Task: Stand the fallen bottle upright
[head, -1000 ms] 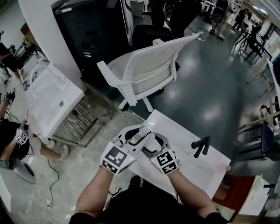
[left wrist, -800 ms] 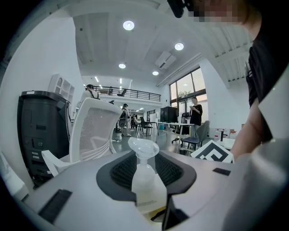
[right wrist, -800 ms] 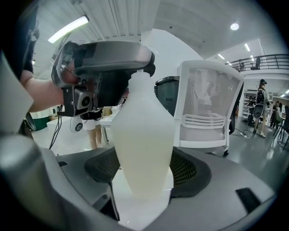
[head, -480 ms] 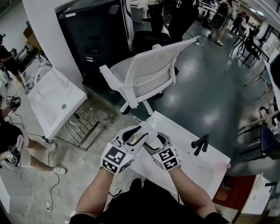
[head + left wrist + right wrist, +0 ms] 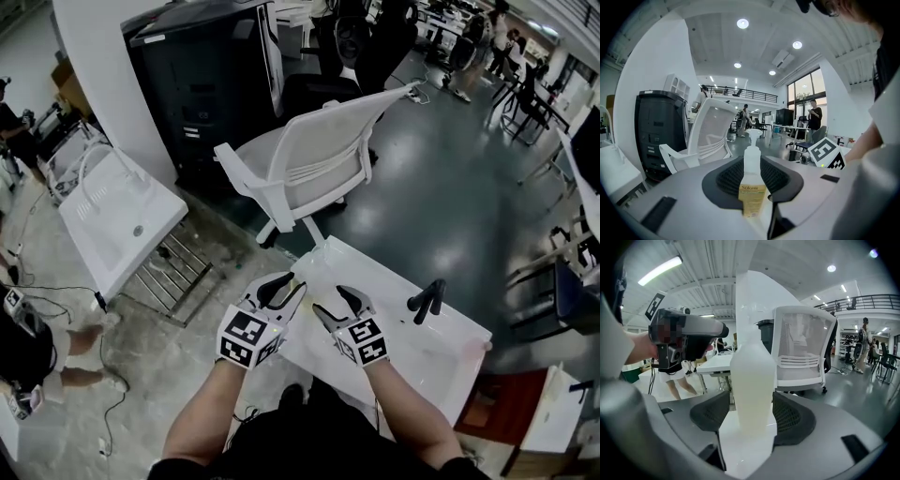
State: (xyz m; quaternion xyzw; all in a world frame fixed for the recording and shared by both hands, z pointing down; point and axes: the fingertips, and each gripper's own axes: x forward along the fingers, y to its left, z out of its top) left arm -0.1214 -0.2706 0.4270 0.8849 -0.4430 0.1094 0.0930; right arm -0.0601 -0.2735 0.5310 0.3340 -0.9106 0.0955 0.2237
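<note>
A pale pump bottle (image 5: 317,296) stands upright near the far left corner of the white table (image 5: 422,361). In the left gripper view the bottle (image 5: 752,174) shows a yellow label and its pump head on top. My left gripper (image 5: 281,289) is open; its jaws have just been closing, and the bottle stands in the gap without touching the pads. My right gripper (image 5: 336,300) is open too and has also been closing. In its view the bottle (image 5: 752,380) rises between the dark pads (image 5: 793,420) with a narrow gap on each side.
A black two-pronged tool (image 5: 427,302) lies on the table to the right. Beyond the table's far edge stands a white mesh chair (image 5: 309,159), with a black cabinet (image 5: 202,75) behind it. A white sink unit (image 5: 117,220) stands at the left, and someone's legs (image 5: 66,361) are near it.
Both grippers were pressed together round the tilted bottle; now they have drawn apart and back toward me, and the bottle stands on the table by itself.
</note>
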